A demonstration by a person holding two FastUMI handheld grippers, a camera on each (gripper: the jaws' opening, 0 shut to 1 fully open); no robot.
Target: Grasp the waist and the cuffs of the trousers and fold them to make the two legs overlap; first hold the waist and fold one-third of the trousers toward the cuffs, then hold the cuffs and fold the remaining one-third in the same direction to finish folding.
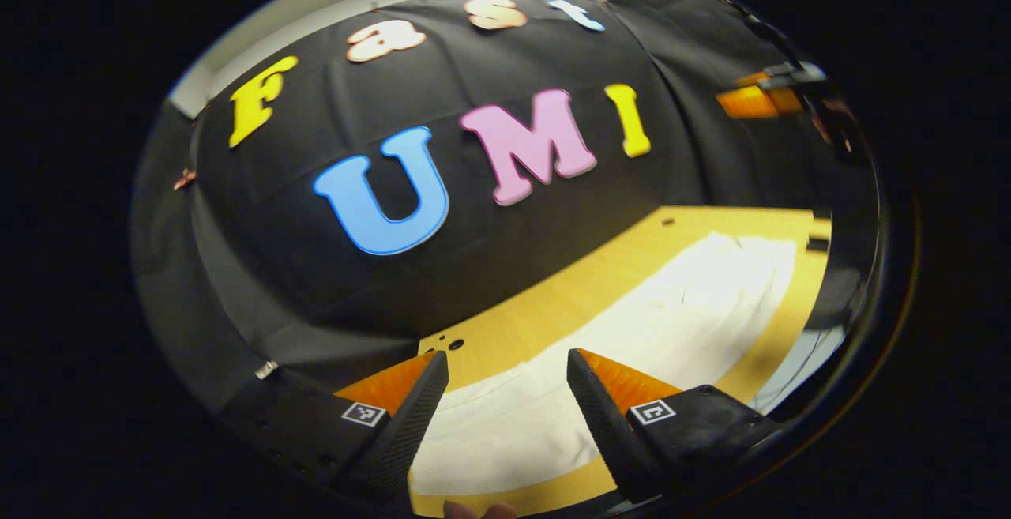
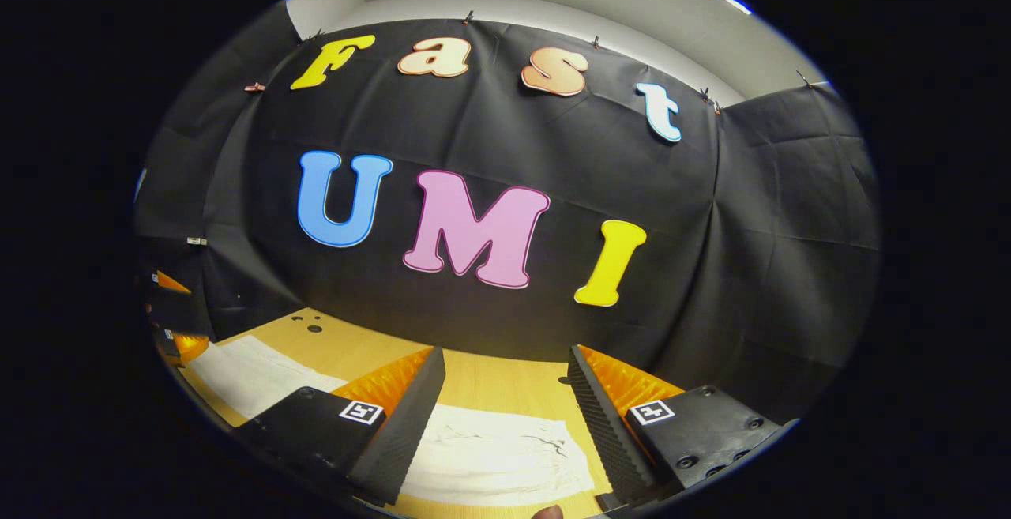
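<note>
While your left gripper [image 1: 507,381] and right gripper [image 2: 505,377] hover, jaws apart (nothing held), white trousers [image 1: 632,345] lie flat on the wooden table [image 1: 553,298].

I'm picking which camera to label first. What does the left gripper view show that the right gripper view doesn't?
Left gripper view: the left gripper, open, above a long stretch of the white trousers.

Right gripper view: the right gripper, open, above one end of the trousers, with the left gripper at the far left.

Both: trousers flat on the wooden table, ungrasped.
</note>
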